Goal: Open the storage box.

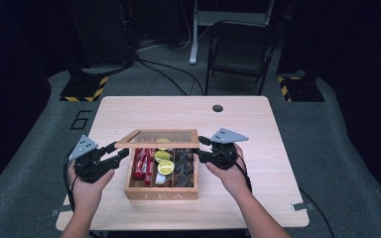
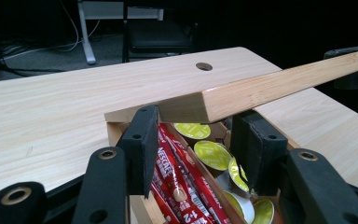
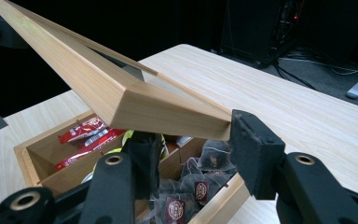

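A wooden tea box [image 1: 161, 195] stands near the table's front edge. Its glass-paned lid [image 1: 158, 145] is lifted at the front and tilts up from the back. My left gripper [image 1: 120, 152] is shut on the lid's left front corner, and the lid [image 2: 270, 88] lies between its pads [image 2: 144, 144]. My right gripper [image 1: 202, 148] is shut on the right front corner, with one pad [image 3: 254, 149] against the end of the lid [image 3: 135, 105]. Inside lie red sachets [image 1: 143, 163], yellow-green capsules [image 1: 164, 166] and tea bags [image 1: 184, 171].
The light wooden table [image 1: 258, 134] has a cable hole [image 1: 218, 108] near its far edge. Behind it stand a black folding chair [image 1: 240, 49] and two stand bases with yellow-black stripes [image 1: 84, 90]. Cables run across the floor.
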